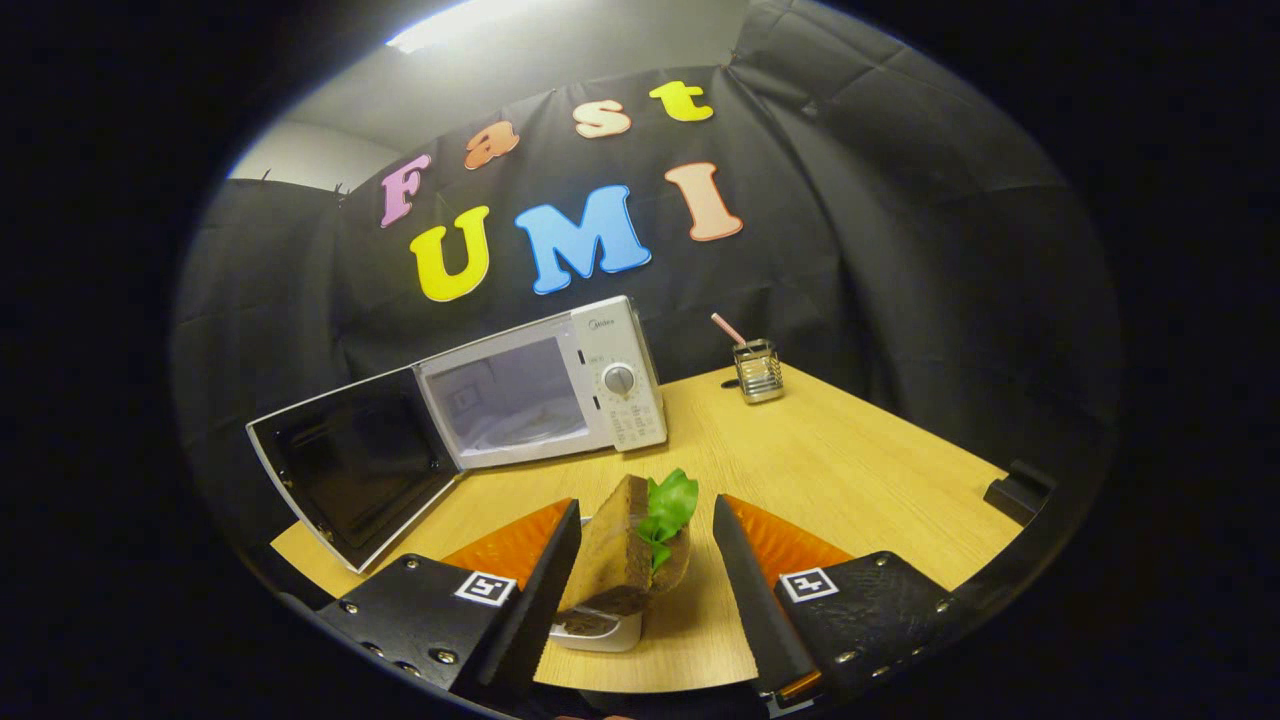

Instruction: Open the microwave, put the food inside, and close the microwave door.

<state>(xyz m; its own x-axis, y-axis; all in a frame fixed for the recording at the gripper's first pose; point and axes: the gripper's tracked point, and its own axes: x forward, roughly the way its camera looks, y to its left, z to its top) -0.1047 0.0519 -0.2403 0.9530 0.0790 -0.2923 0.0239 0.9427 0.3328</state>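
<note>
Gripper (645, 565) was open, jaws spread wide w/ the food standing between them; left finger (545, 585) sat close against the bread's side, contact couldn't be told, right finger (750, 590) was clearly apart from it.

Food: a brown, thick-sliced sandwich (625, 555) standing on edge, coarse crust-coloured bread w/ a bright green leaf of lettuce (668, 510) sticking out the top on the right-hand side. It sat on a small white dish or holder (605, 630), which rested on the light wooden tabletop (860, 470). The dish's shape was mostly hidden by bread and finger.

Beyond the sandwich, further back on the table and a bit to its left, stood a white countertop microwave (545, 390) w/ a round dial and a button panel on its right side. Its dark-lined door (350, 465) was swung wide open to the left of the sandwich, inner face showing. The cavity was open; a pale turntable plate could be made out inside, otherwise nothing distinct in there.

Farther back, right of the sandwich and well apart from the microwave, was a small metal wire-sided cup (758, 370) holding a pink straw-like stick (728, 329). Near the table's right edge lay a small black block (1018, 492).
</note>
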